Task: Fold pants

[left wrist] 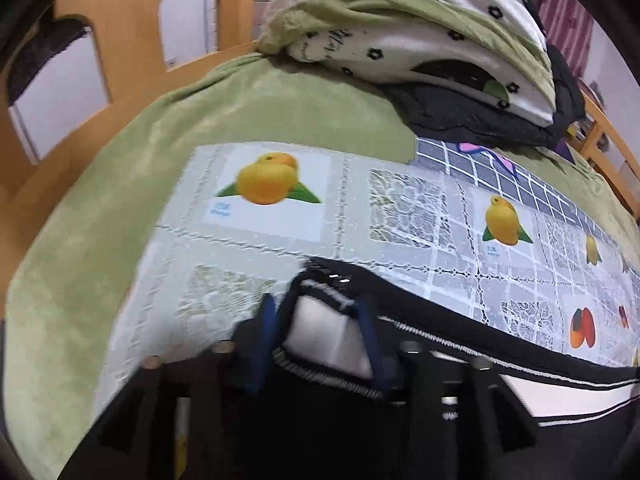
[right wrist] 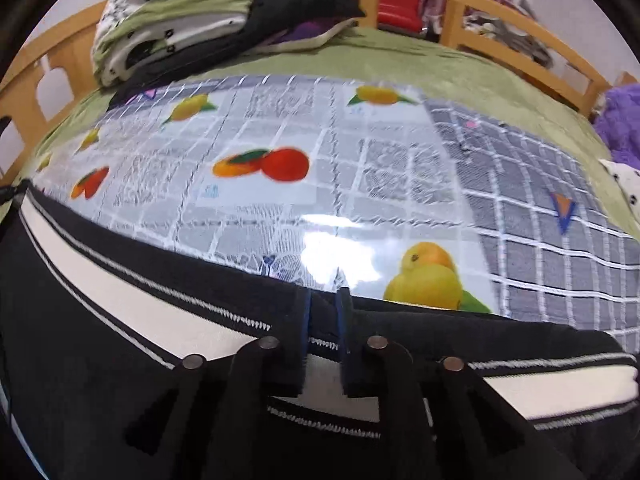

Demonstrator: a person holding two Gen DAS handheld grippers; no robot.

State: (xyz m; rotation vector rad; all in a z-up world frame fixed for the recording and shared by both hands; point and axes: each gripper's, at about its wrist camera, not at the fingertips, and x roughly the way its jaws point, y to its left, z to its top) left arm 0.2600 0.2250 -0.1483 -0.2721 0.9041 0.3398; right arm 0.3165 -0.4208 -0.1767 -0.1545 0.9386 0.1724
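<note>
The pants (left wrist: 460, 332) are black with a white side stripe edged in thin white lines. They lie across the near part of a fruit-print plastic sheet (left wrist: 360, 216) on the bed. My left gripper (left wrist: 316, 312) is shut on a bunched end of the pants, white stripe showing between the blue-padded fingers. In the right wrist view the pants (right wrist: 120, 300) run from left to right. My right gripper (right wrist: 326, 304) is shut on their far edge, over the sheet (right wrist: 280, 140).
A green blanket (left wrist: 260, 100) covers the bed. A pile of folded bedding and dark clothes (left wrist: 420, 40) sits at the far end, also in the right wrist view (right wrist: 192, 12). A wooden bed rail (right wrist: 500, 28) runs round the back. A purple plush thing (right wrist: 620, 120) lies at right.
</note>
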